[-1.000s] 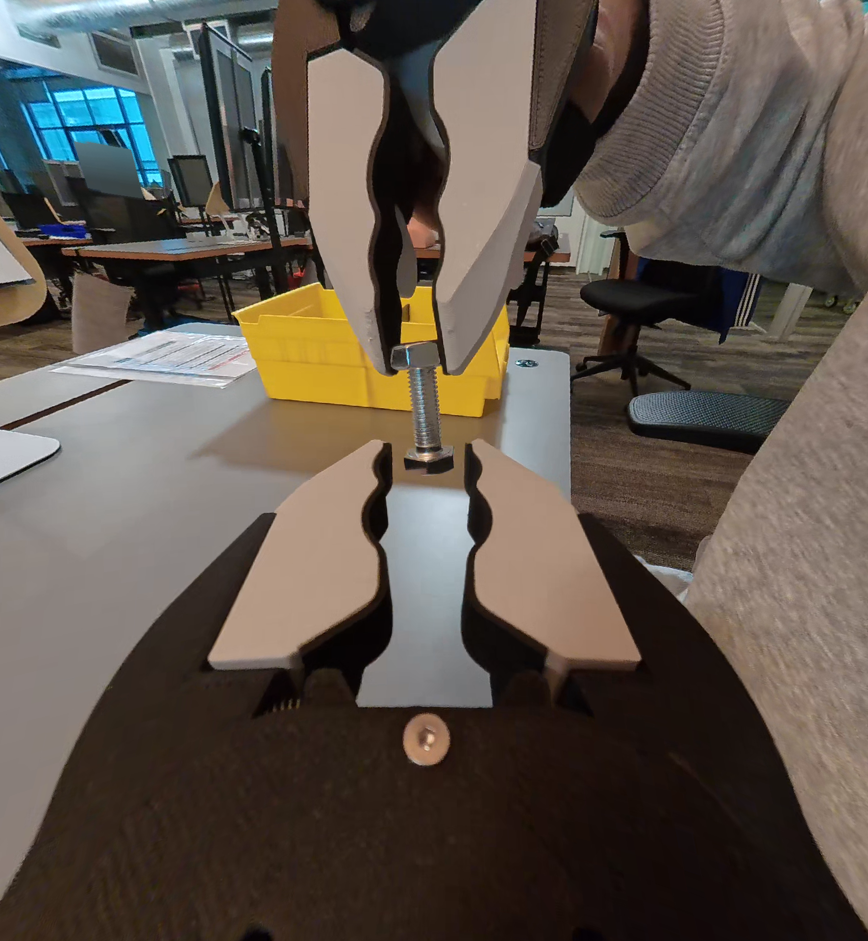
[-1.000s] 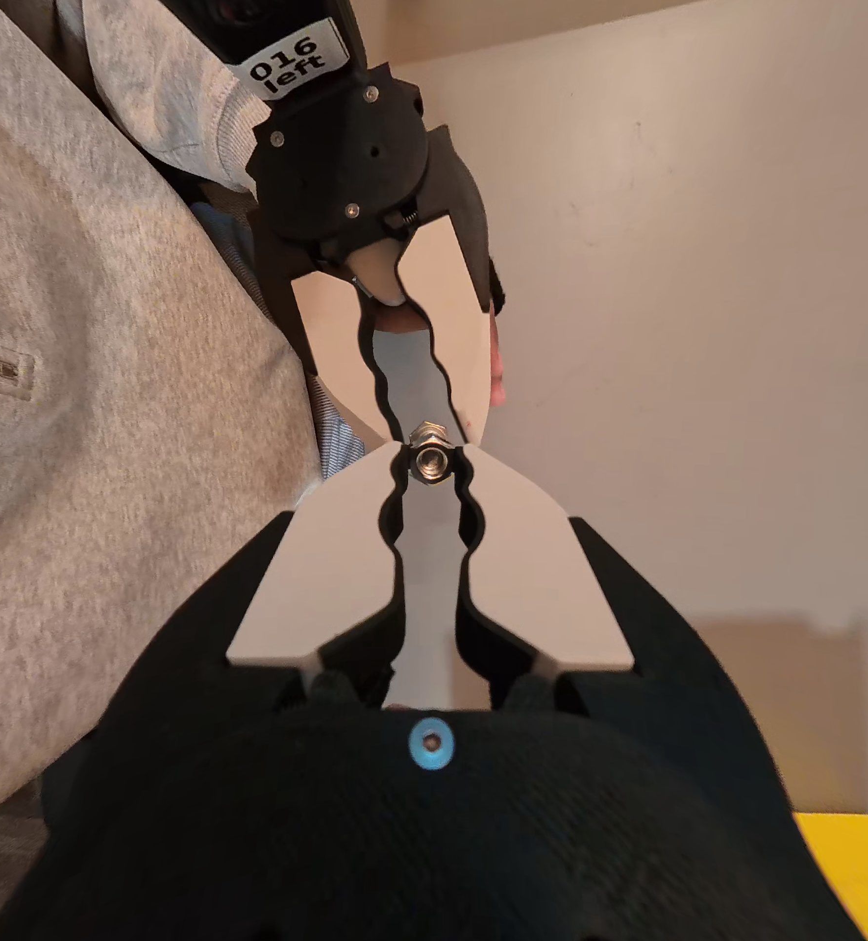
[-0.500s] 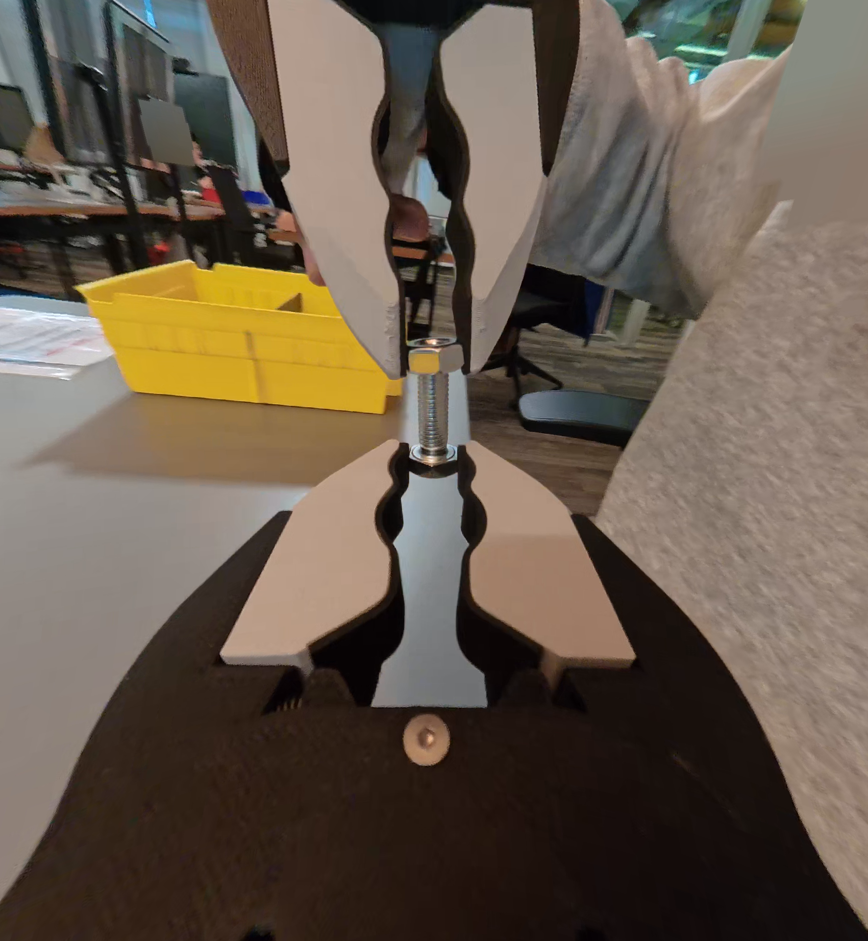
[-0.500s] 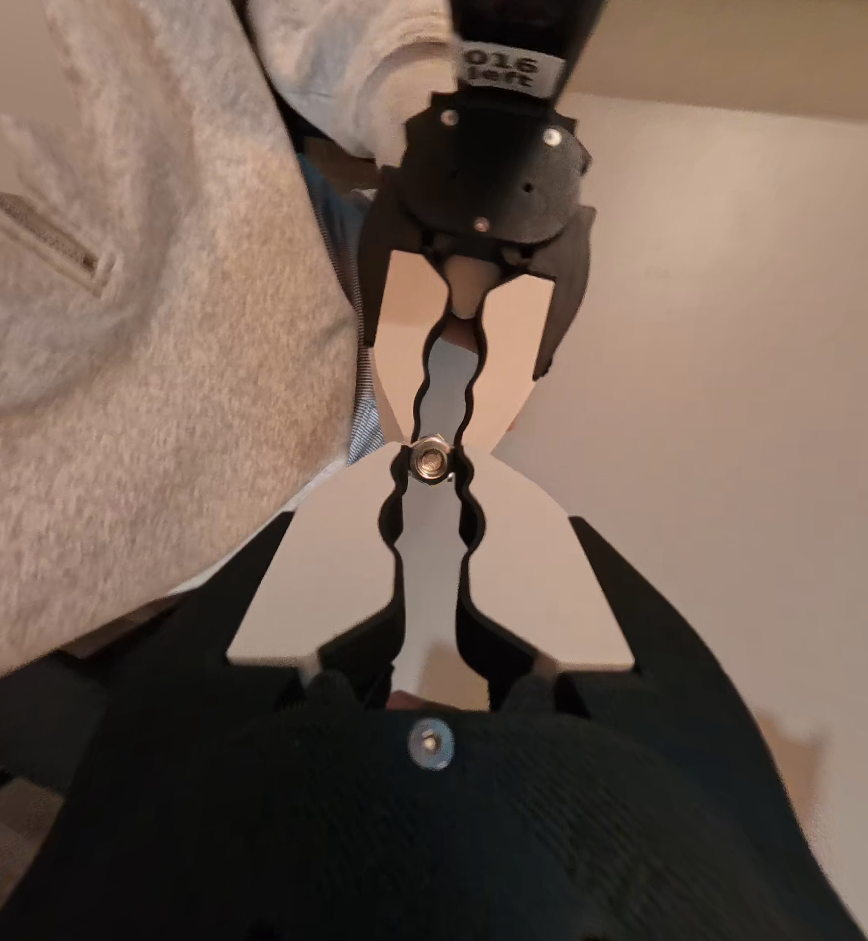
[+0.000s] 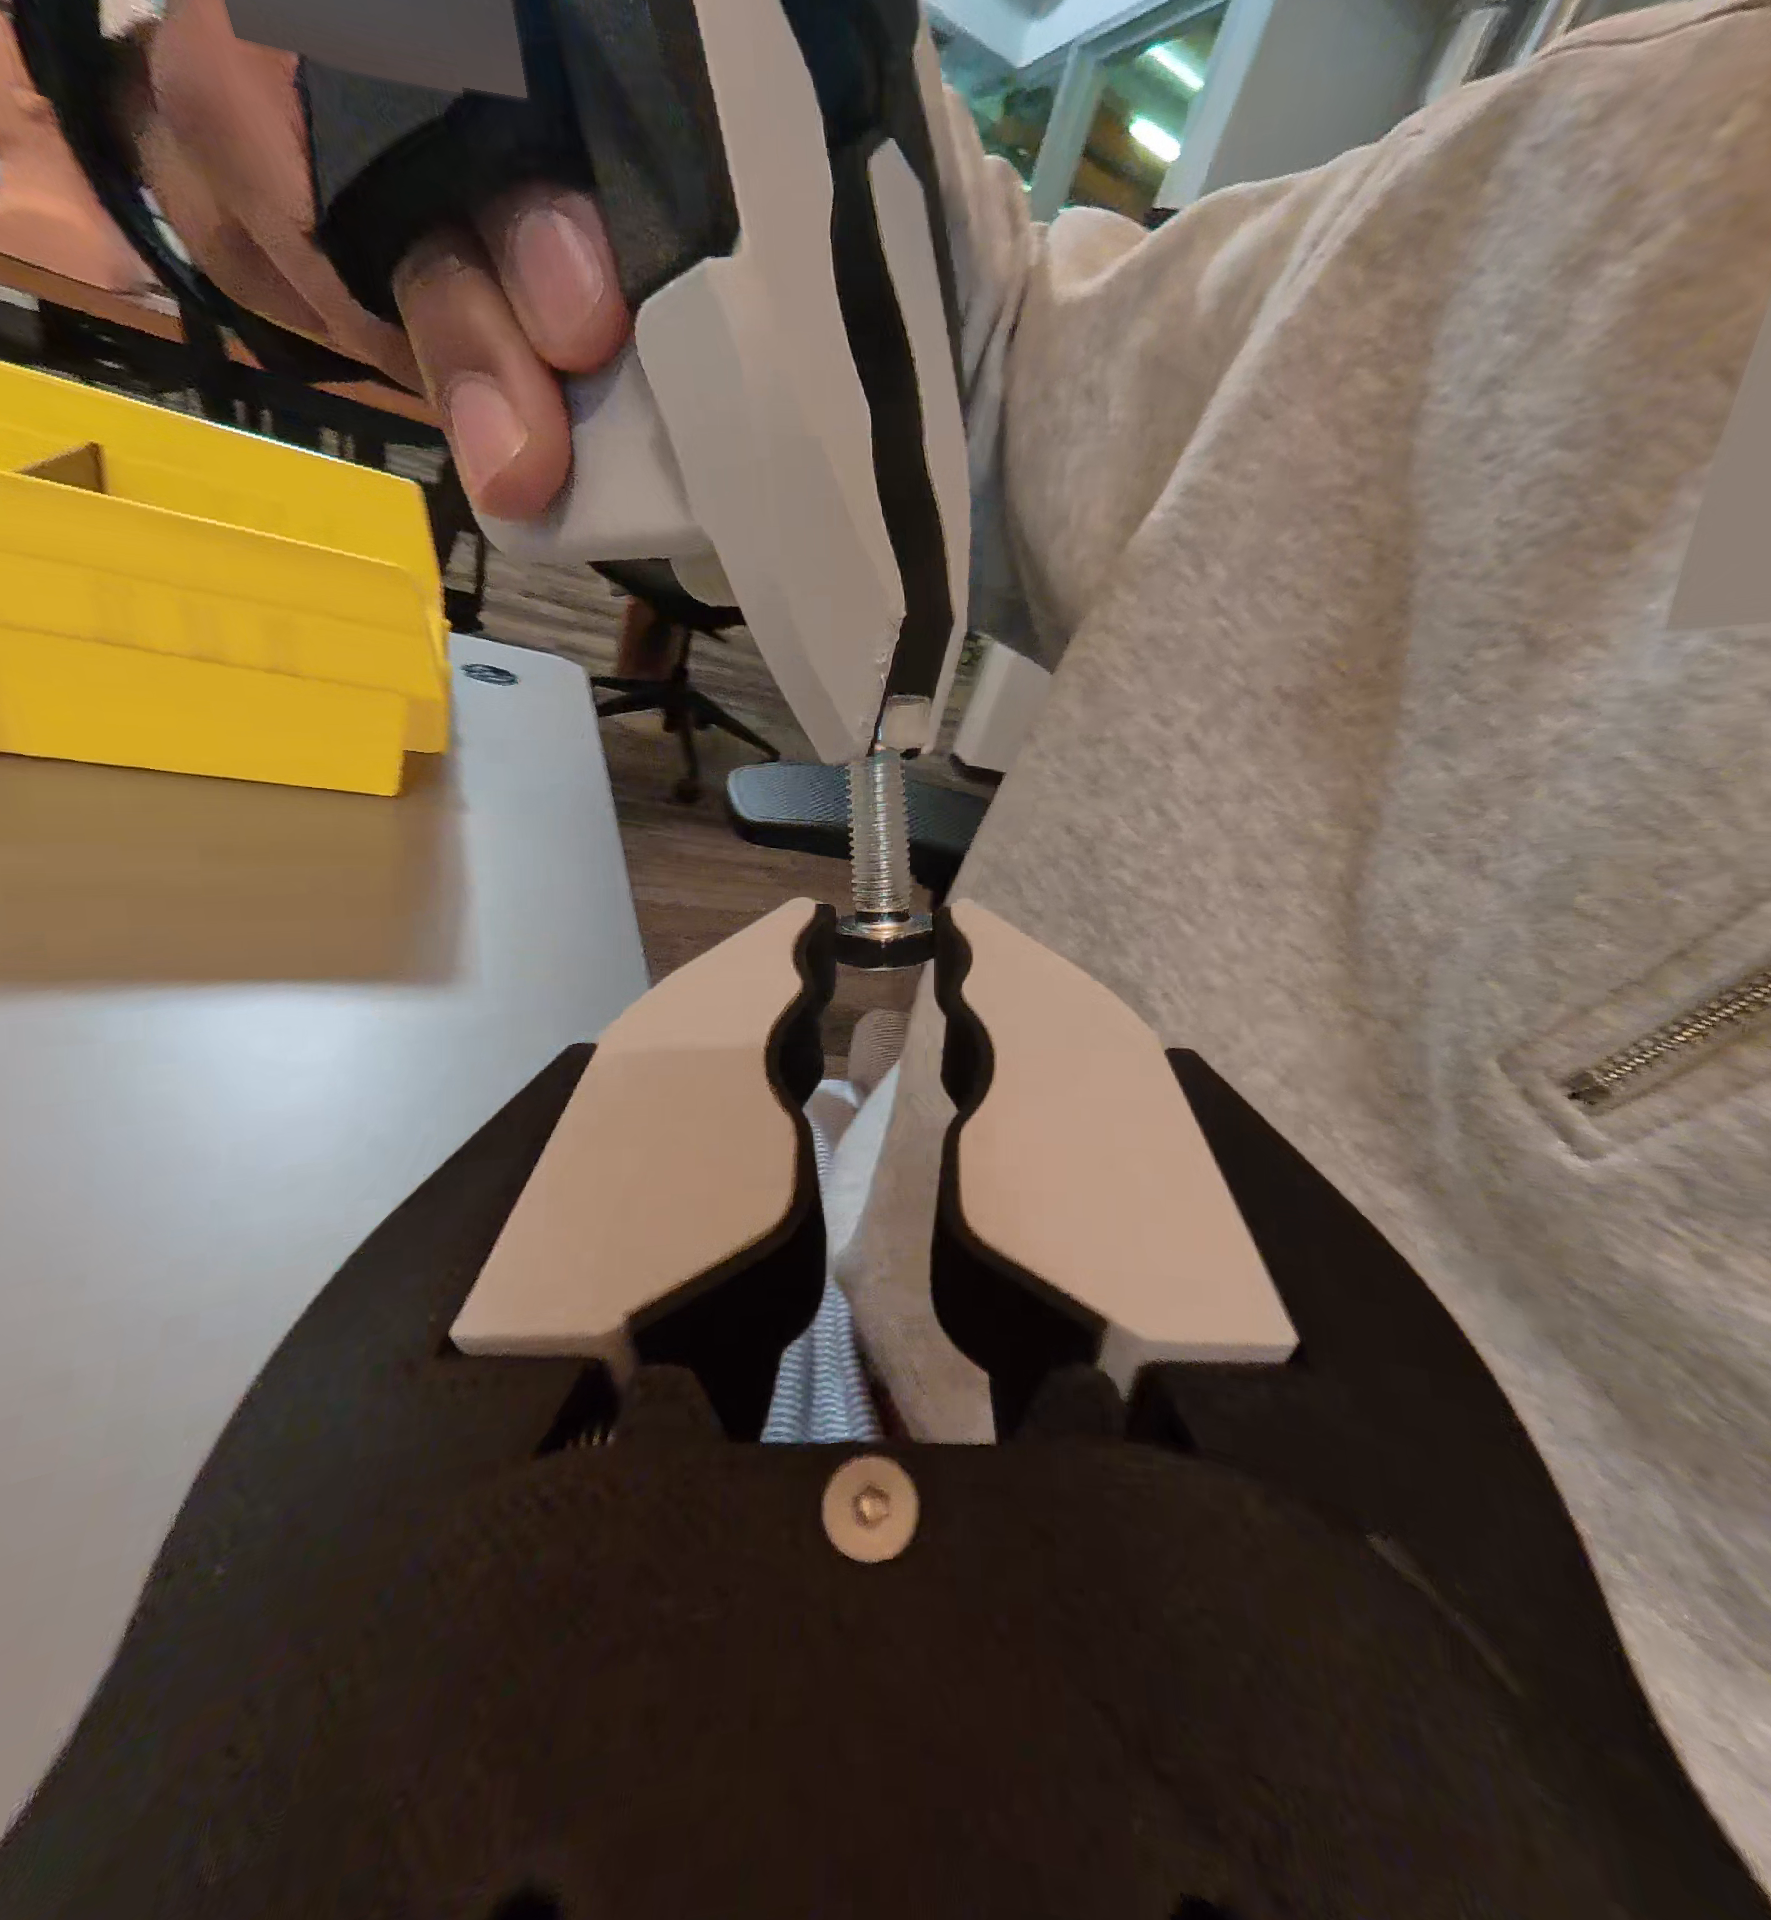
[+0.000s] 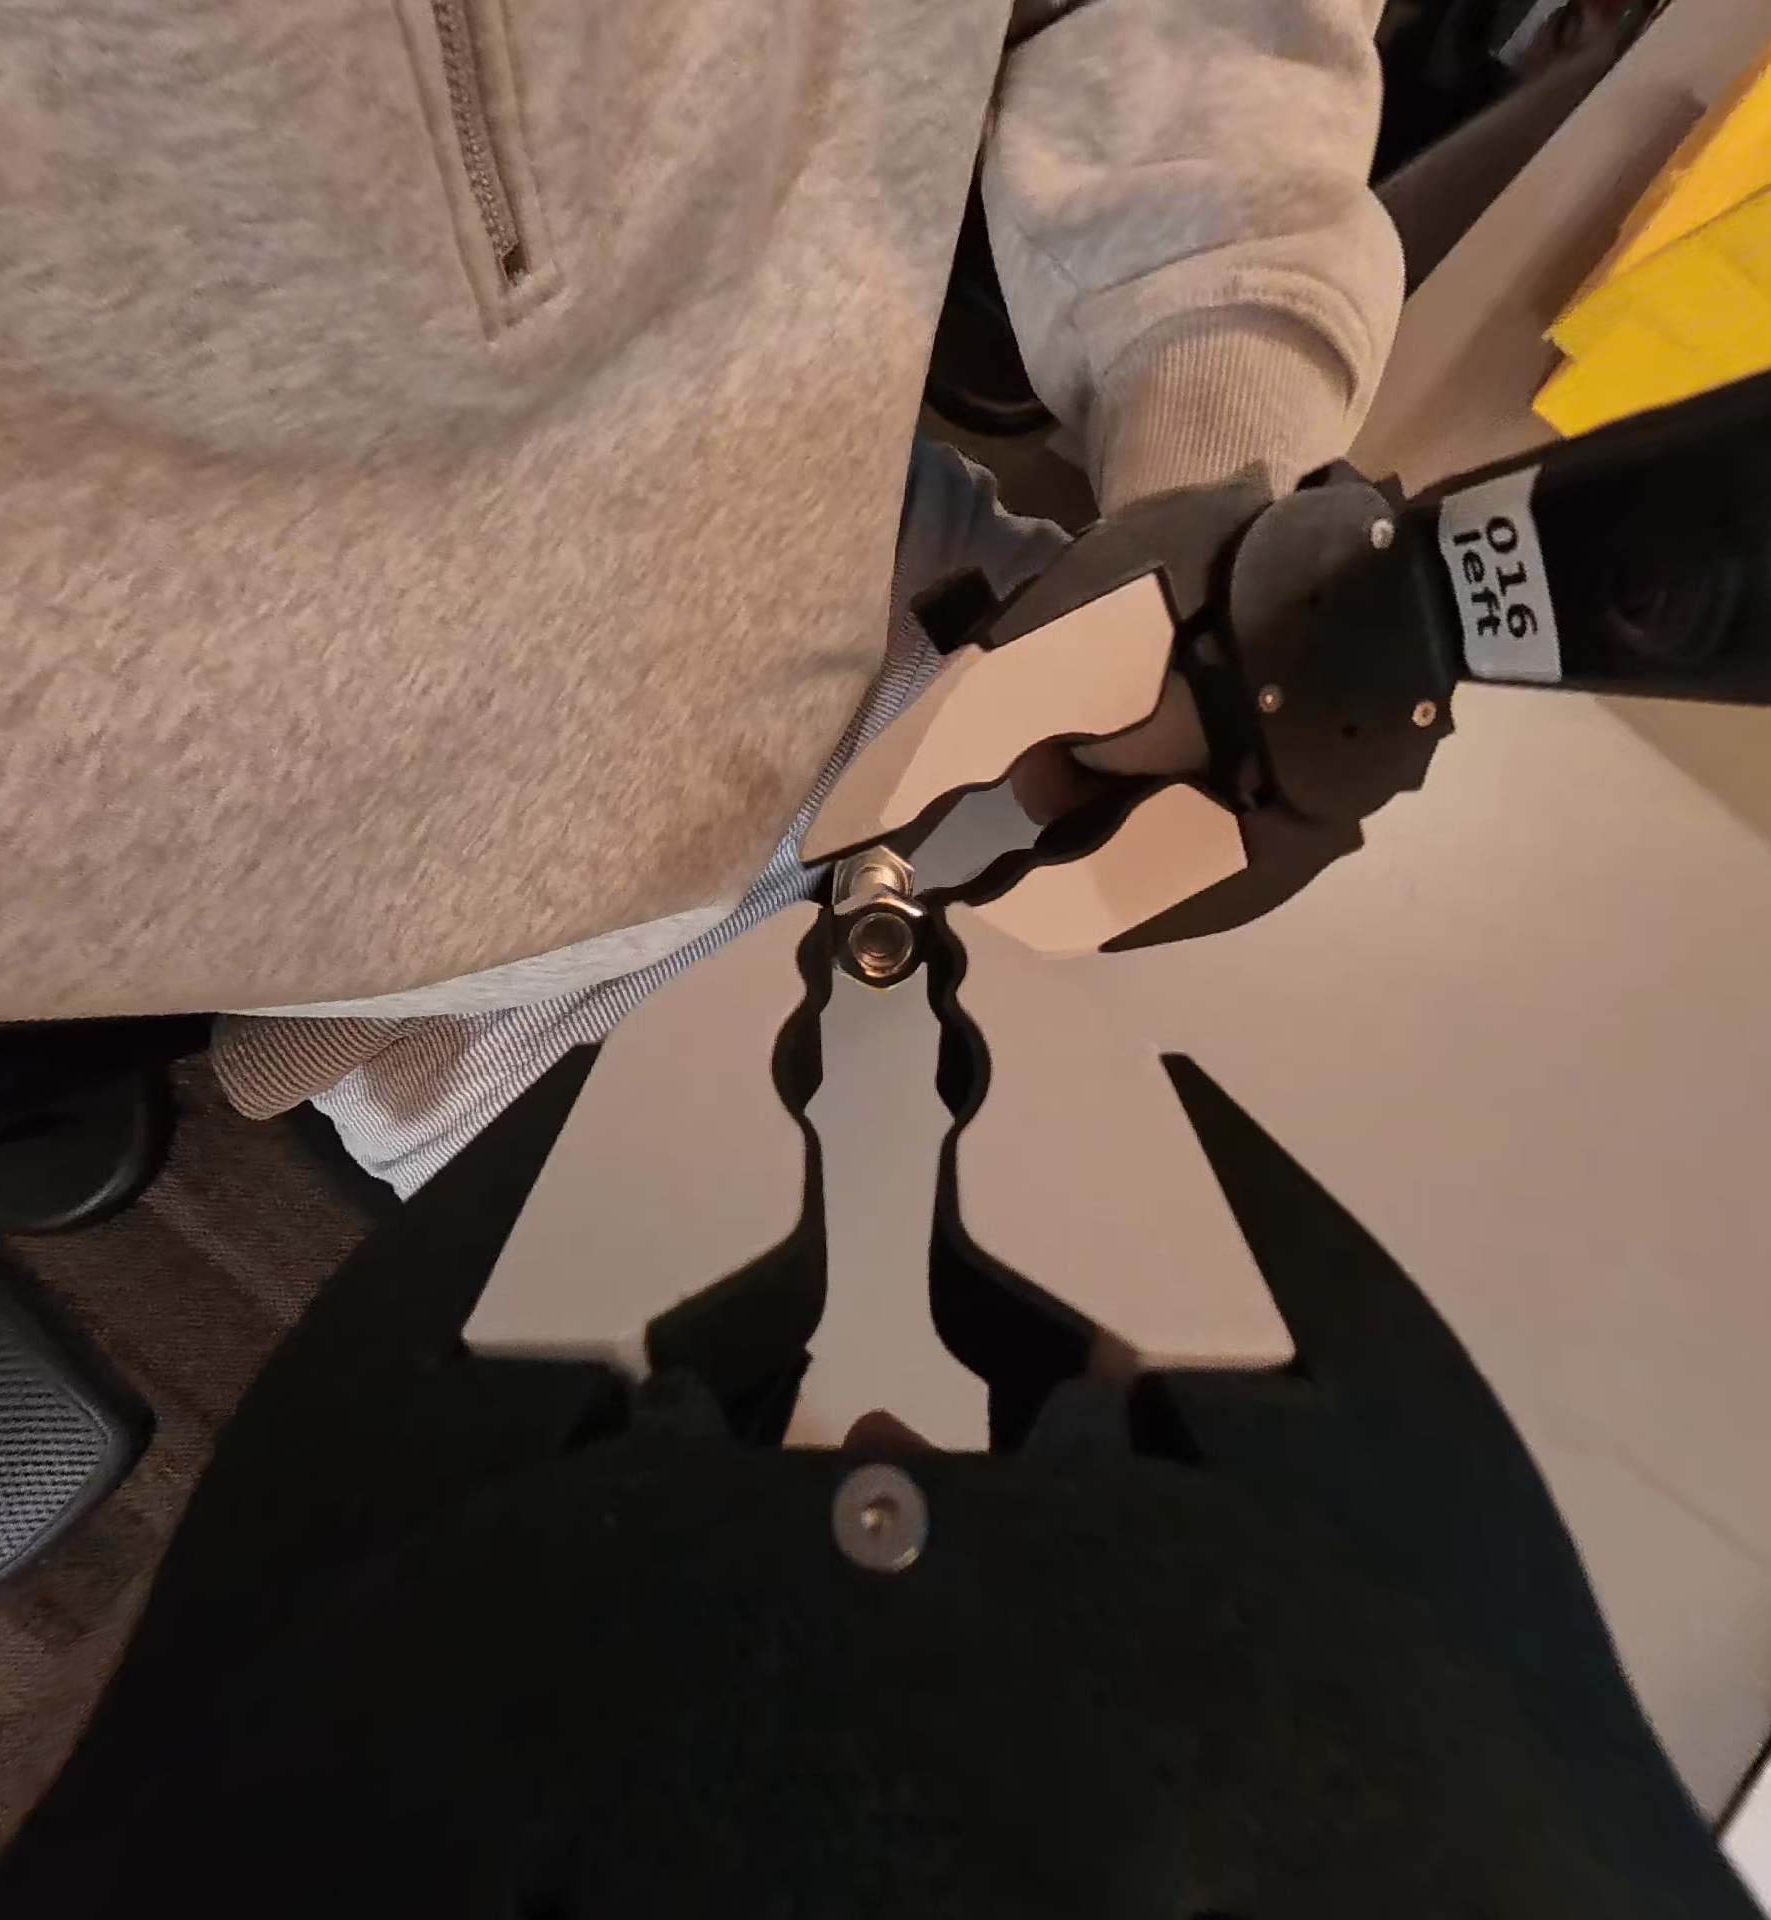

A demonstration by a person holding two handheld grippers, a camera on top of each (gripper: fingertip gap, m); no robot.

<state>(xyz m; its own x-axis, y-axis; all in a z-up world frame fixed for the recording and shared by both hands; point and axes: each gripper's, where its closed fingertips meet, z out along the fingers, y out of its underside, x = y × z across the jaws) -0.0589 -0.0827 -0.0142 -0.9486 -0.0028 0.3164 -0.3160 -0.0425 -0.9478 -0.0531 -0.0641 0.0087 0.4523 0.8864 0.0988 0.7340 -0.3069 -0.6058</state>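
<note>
A silver bolt stands upright in the air between my two grippers, beside the table's right edge. My left gripper is shut on the hex nut at the bolt's lower end. My right gripper comes down from above, seen edge-on, shut on the bolt's head. In the right wrist view my right gripper pinches the bolt head, seen end-on. There the left gripper reaches in from the right, tips on the nut.
A yellow bin stands on the grey table to the left. The person's grey sweater fills the right side, close to both grippers. A black office chair stands on the wood floor behind.
The two grippers have turned against each other about the bolt's axis by roughly a quarter turn, both still shut. They have shifted right, off the table edge toward the sweater.
</note>
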